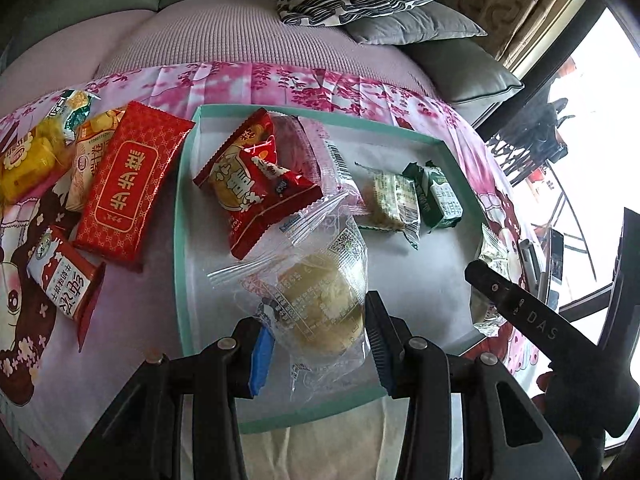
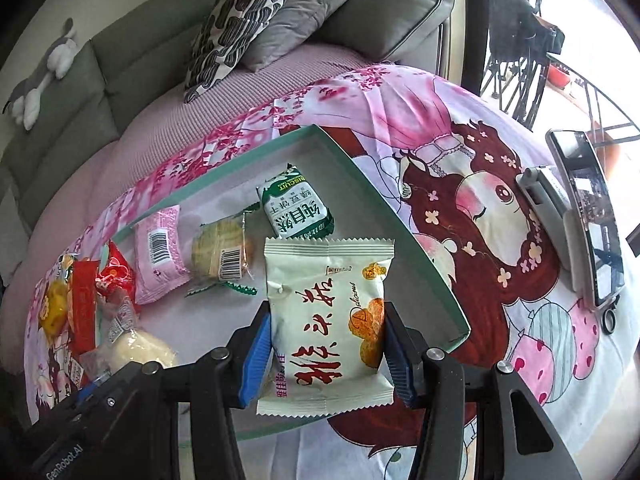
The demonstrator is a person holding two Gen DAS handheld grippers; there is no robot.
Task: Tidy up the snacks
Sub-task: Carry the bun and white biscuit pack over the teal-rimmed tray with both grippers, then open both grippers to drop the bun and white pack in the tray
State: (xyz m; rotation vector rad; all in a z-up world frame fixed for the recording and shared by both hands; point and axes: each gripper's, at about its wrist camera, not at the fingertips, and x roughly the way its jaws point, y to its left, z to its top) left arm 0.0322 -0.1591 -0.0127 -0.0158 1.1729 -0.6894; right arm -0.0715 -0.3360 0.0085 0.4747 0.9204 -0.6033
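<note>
Pink cartoon cloth (image 2: 460, 128) lay under a teal tray (image 2: 400, 220). Over it, the right gripper (image 2: 326, 354) clamped a white "Delicious" pack (image 2: 326, 320); the left gripper (image 1: 320, 340) seemingly pinched a clear-wrapped bun (image 1: 320, 304). Nearby lay a green "BISCUIT" packet (image 2: 296, 206).

A shallow tray (image 1: 188, 184) lies on a printed cloth (image 1: 240, 80) spread over the sofa seat (image 1: 200, 36), and every place here is told from that tray as the left wrist view shows it. In the tray, a clear-wrapped pastry (image 1: 320, 304) lies at the near side, a crinkled snack packet (image 1: 256, 184) behind it toward the far left, and two small biscuit packs (image 1: 416, 200) side by side to the far right. Left of the tray, on the cloth, a flat packet (image 1: 128, 184) lies just beside its wall with more snacks (image 1: 36, 160) beyond, and two cushions (image 1: 384, 4) sit well behind the tray.
</note>
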